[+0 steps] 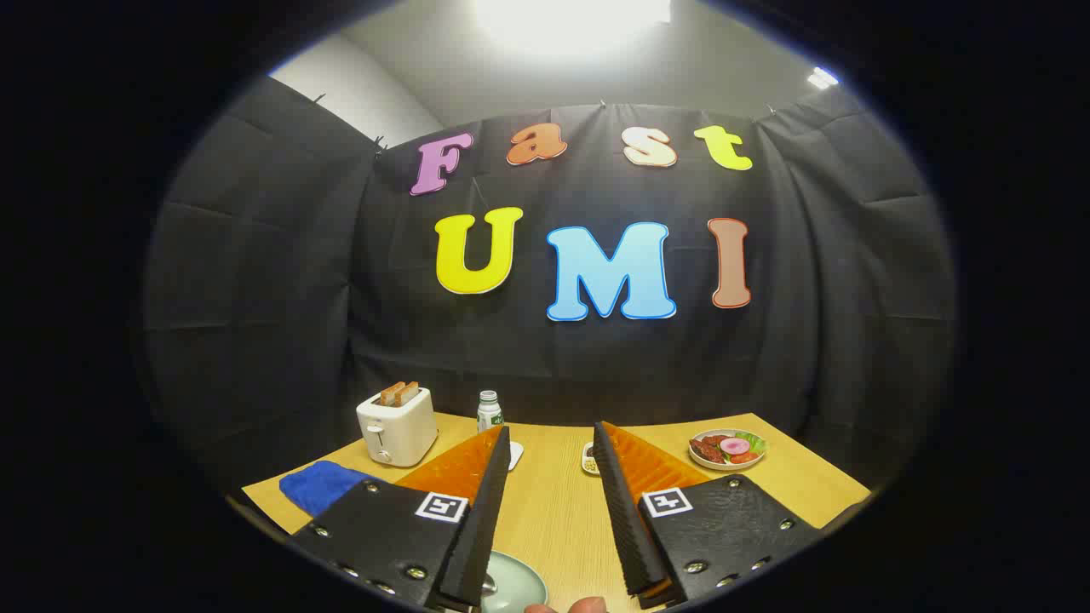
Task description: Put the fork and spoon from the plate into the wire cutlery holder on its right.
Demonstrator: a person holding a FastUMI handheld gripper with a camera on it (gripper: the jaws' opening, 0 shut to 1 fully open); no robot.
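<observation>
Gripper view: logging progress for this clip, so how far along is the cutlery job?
Nothing looks done. The gripper fingers stand open and empty above the wooden table. The plate lies just below them, with a bit of cutlery at its rim. Picking up and placing both pieces remains.

A white toaster point(397, 426) with two slices of toast point(399, 392) sticking up stands at the back of the wooden table point(553, 511). A blue cloth point(322, 485) lies near it, a small bottle point(489, 411) stands beside it, and a dish of food point(726, 449) sits well apart.
</observation>
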